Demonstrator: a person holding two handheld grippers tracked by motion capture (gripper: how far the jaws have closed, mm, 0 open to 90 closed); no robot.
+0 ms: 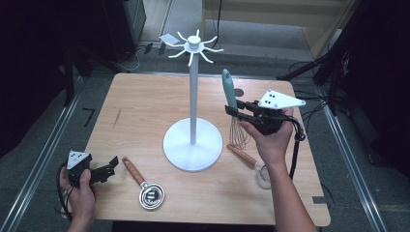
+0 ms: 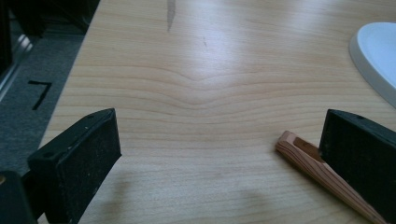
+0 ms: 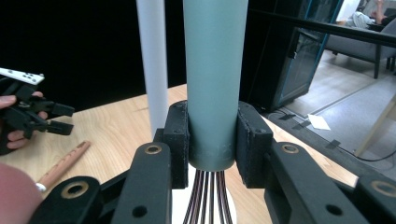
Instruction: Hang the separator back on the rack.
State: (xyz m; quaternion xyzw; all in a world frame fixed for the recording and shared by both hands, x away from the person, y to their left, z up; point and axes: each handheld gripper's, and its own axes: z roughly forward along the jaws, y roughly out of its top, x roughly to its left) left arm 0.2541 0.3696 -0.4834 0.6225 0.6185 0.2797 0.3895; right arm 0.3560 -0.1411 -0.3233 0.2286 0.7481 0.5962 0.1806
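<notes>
Forearms and hands enter low in the high view: my left tongs (image 1: 112,167) gape empty beside a wooden-handled strainer (image 1: 144,184); my right tongs (image 1: 235,112) clamp a whisk (image 1: 233,108), teal handle up, wires hanging above the surface (image 1: 140,106), beside the white hook stand (image 1: 193,96).

Left gripper view: jaws apart, wooden handle (image 2: 317,172) at one.

Right gripper view: teal handle (image 3: 214,79) pinched upright, wires below.

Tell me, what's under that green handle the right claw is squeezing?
Below the green handle, clamped in the right gripper, the whisk's wires fan downward. Their lower ends are out of frame here; the high view shows them hanging above the table.
</notes>
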